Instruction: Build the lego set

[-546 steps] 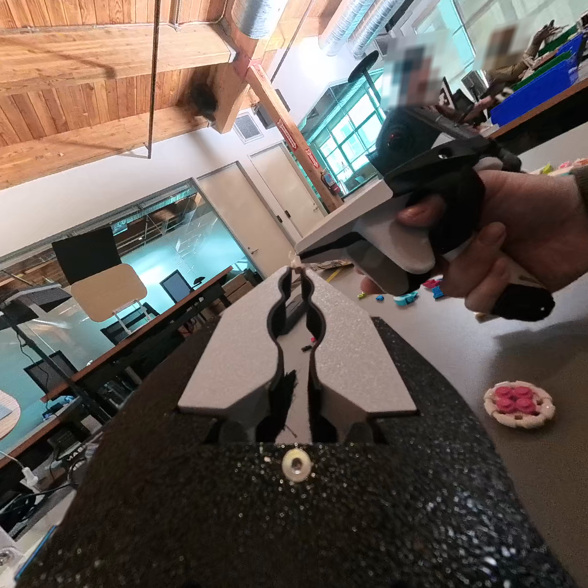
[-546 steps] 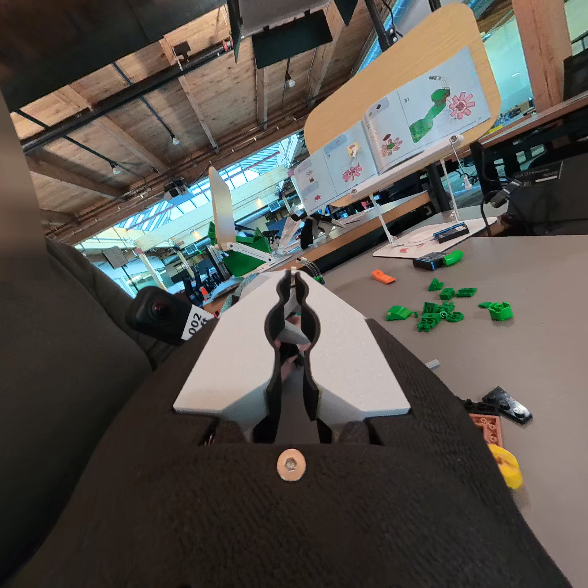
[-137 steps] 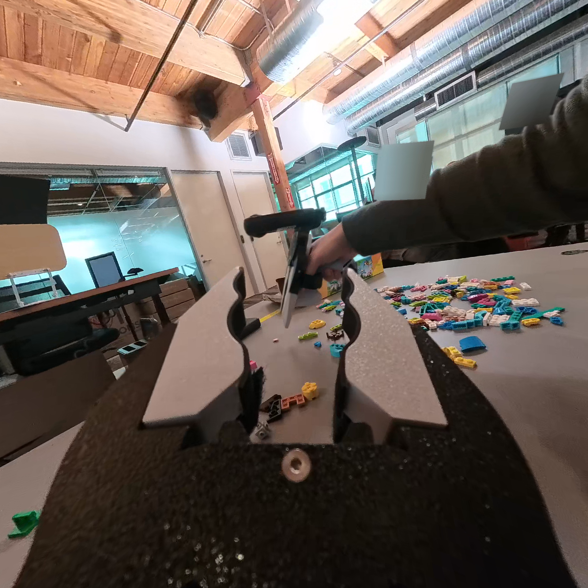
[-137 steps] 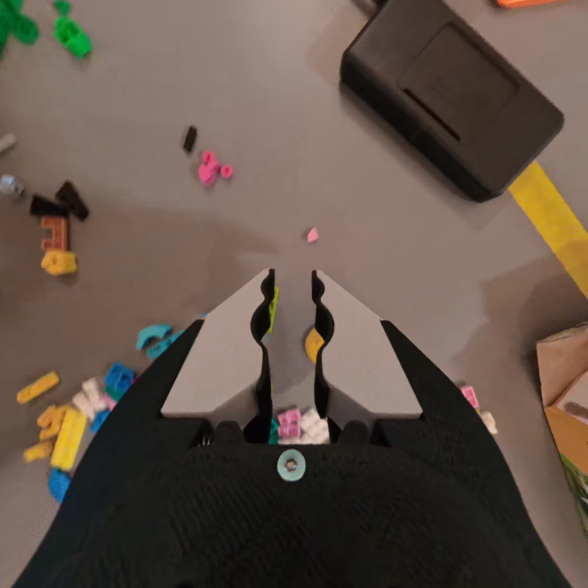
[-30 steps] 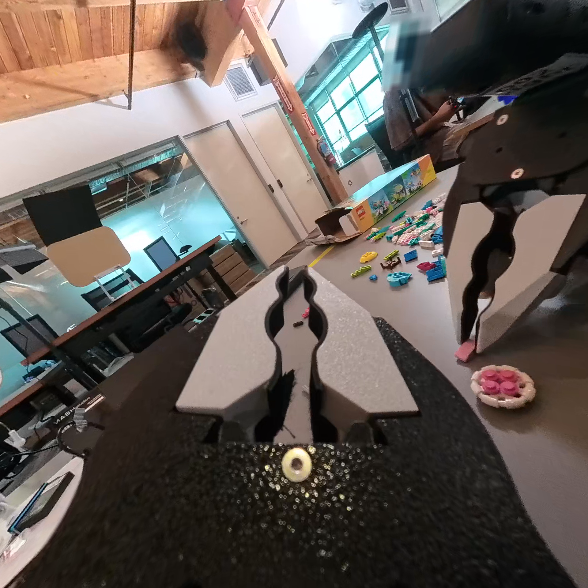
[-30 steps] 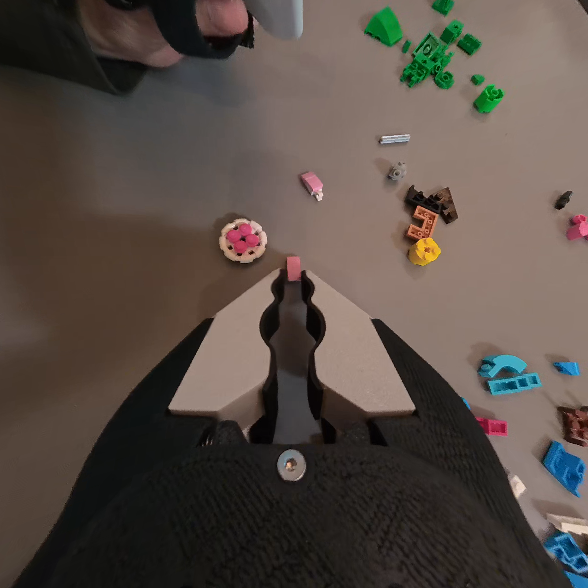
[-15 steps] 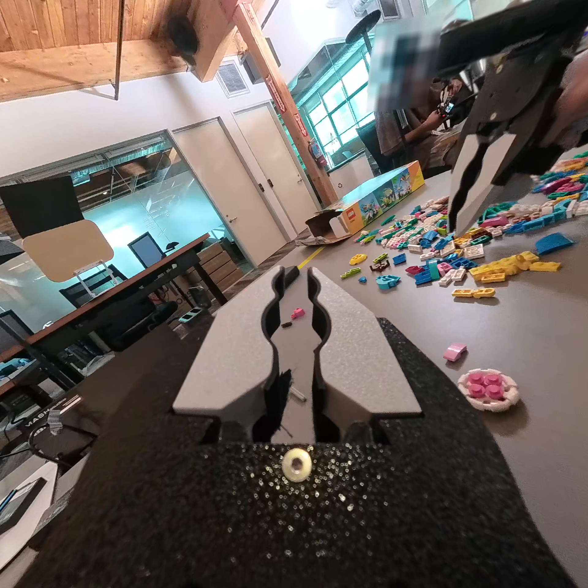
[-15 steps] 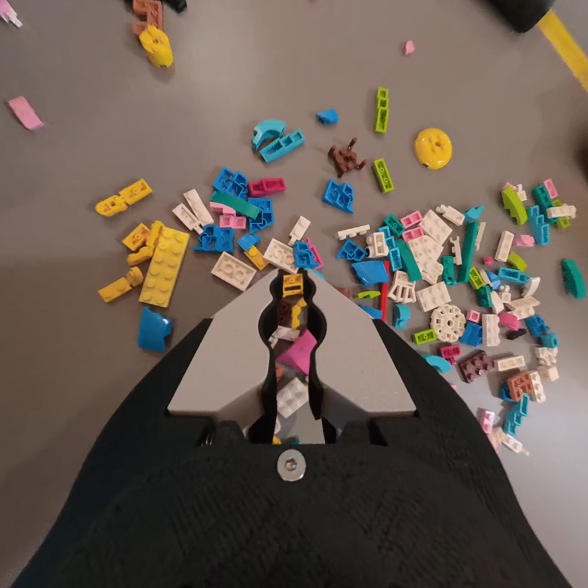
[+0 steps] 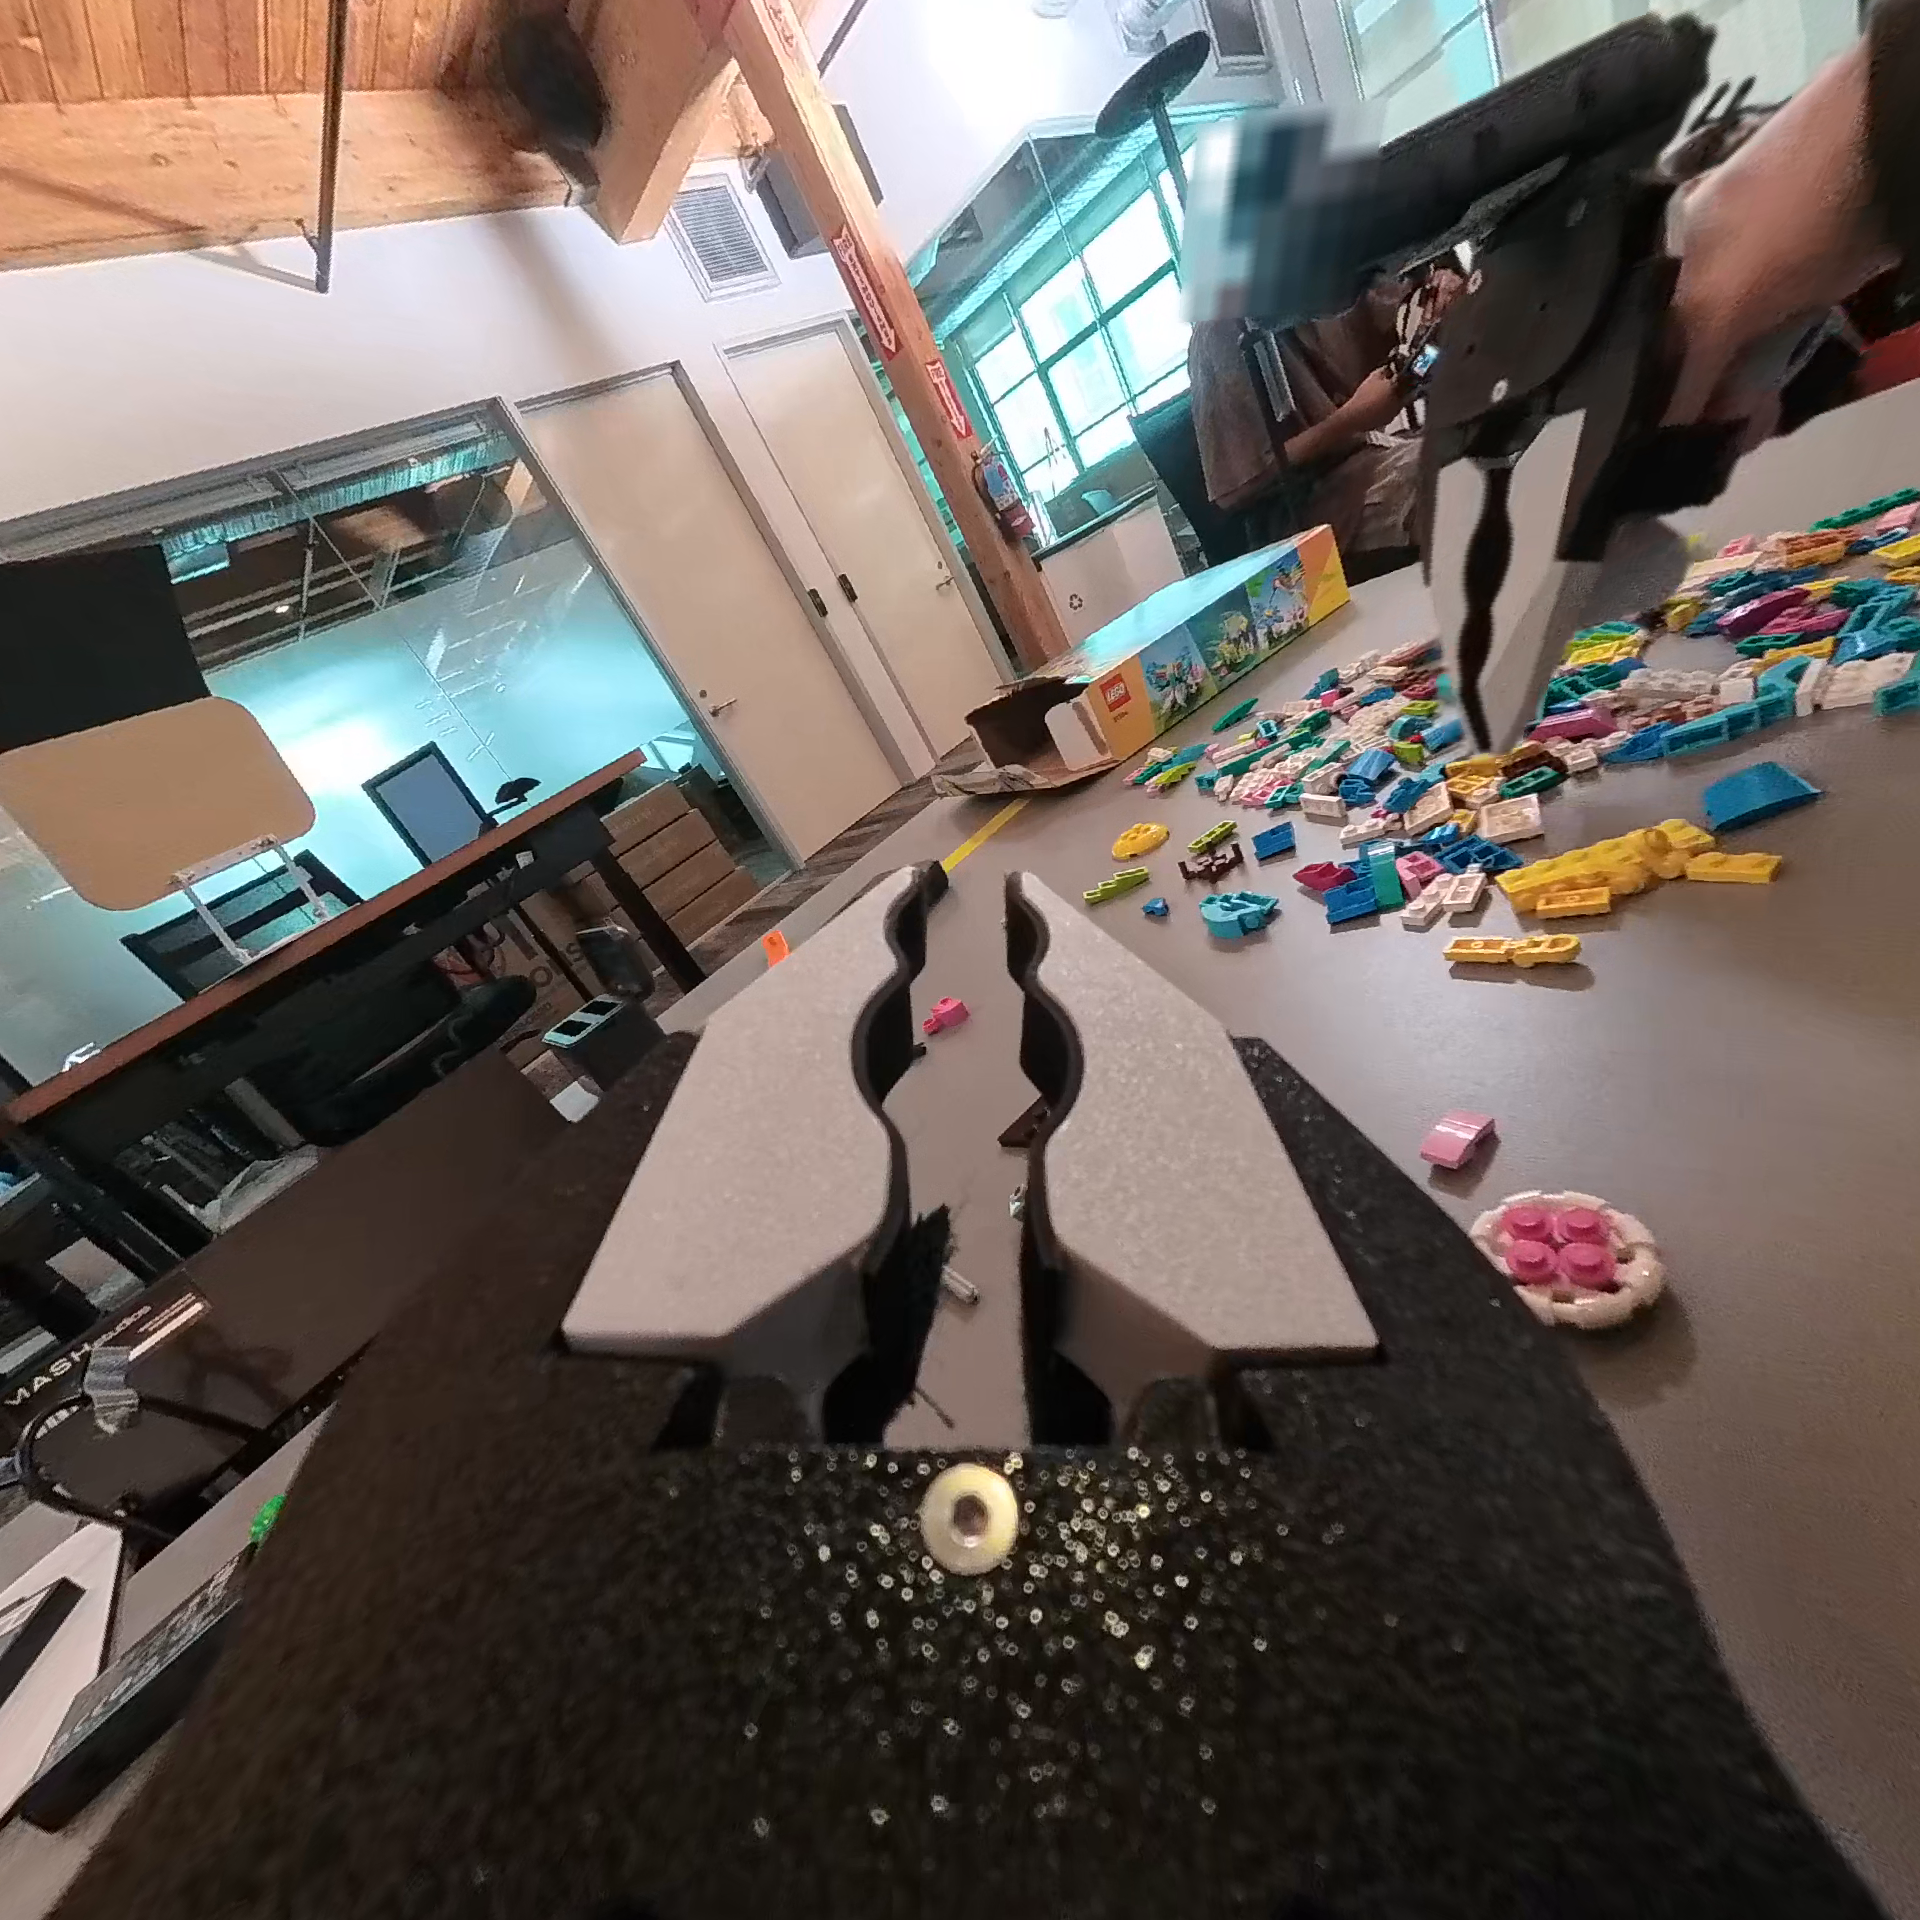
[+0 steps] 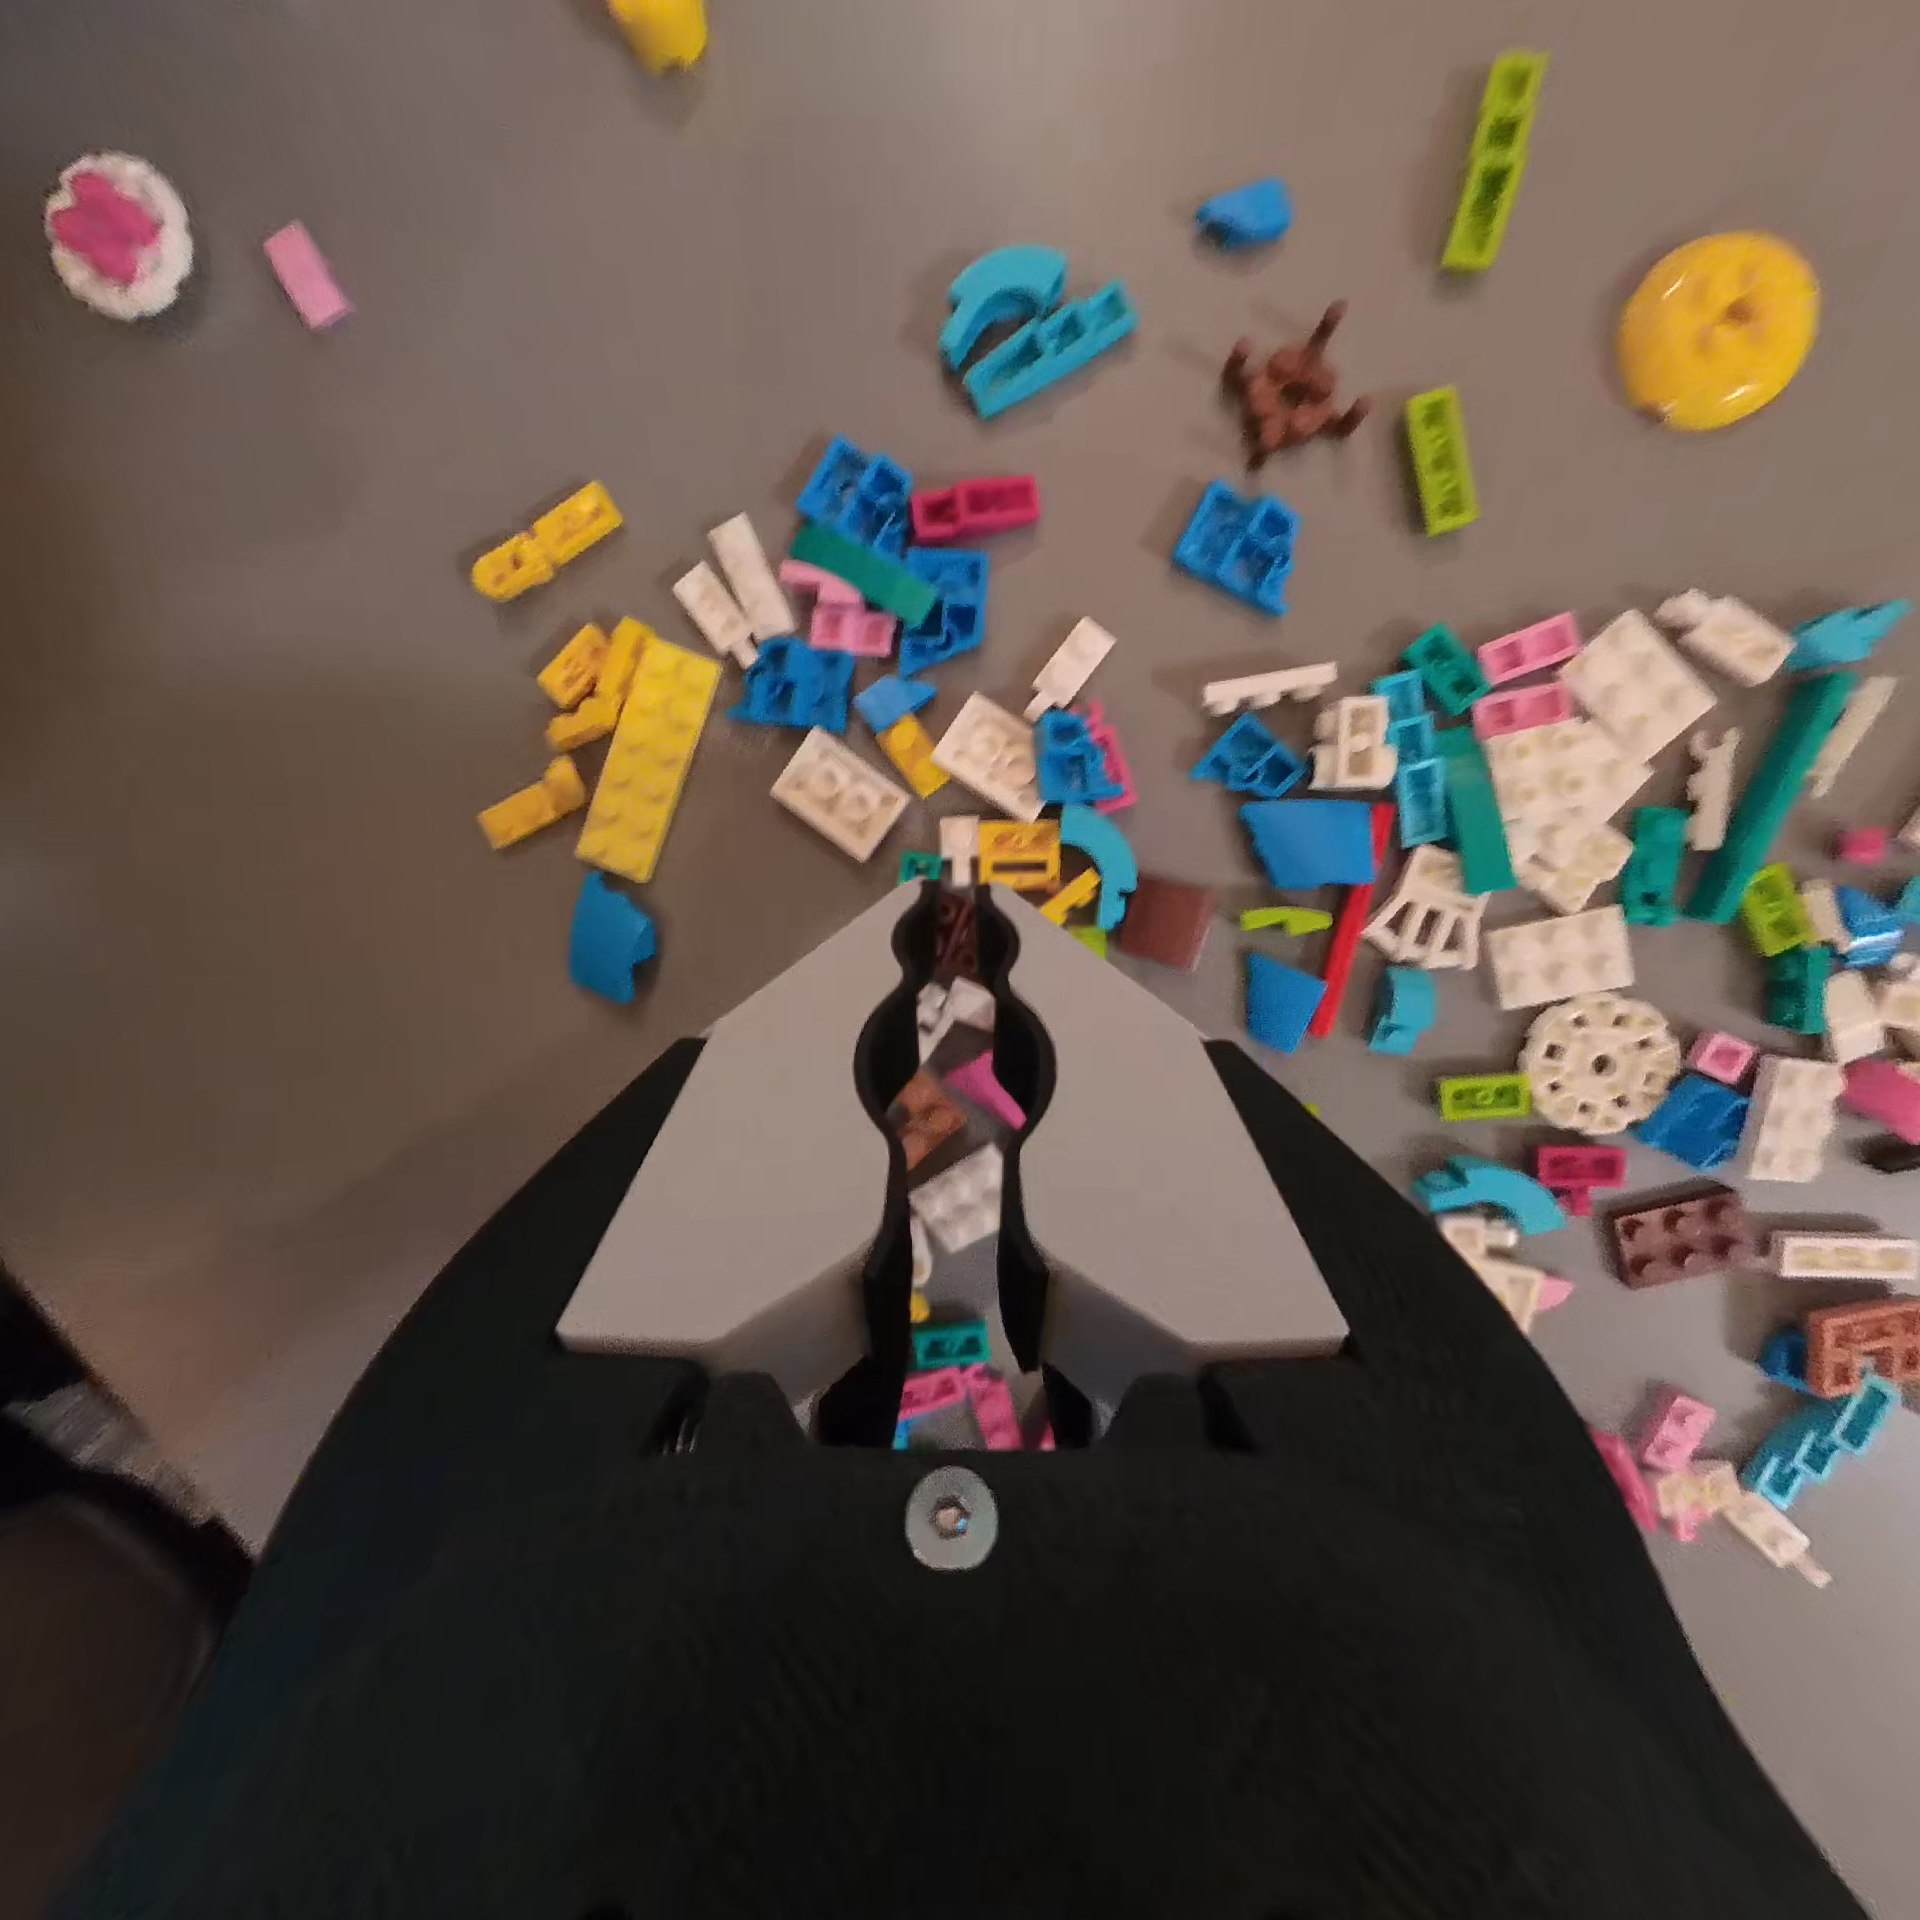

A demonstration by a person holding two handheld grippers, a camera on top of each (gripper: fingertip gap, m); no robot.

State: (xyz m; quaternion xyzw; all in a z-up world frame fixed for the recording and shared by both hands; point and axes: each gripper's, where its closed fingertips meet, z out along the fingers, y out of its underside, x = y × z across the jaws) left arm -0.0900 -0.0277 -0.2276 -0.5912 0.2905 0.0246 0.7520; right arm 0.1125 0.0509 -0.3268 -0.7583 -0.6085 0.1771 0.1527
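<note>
One round white disc with four magenta studs (image 10: 116, 235) lies on the grey table (image 10: 312, 935), a single pale pink tile (image 10: 304, 274) just to its right. Further right spreads the loose brick pile (image 10: 1351, 790), including one long yellow plate (image 10: 649, 758) and one yellow dish (image 10: 1716, 328). The right gripper (image 10: 959, 881) points down over the pile, jaws nearly closed and empty. The left gripper (image 9: 964, 883), near the disc, has its jaws slightly parted, holding nothing.

Beneath me the grey table (image 10: 312, 935) carries scattered lego bricks (image 10: 1299, 748) centre and right, a white-and-pink round piece (image 10: 116, 235) upper left.
</note>
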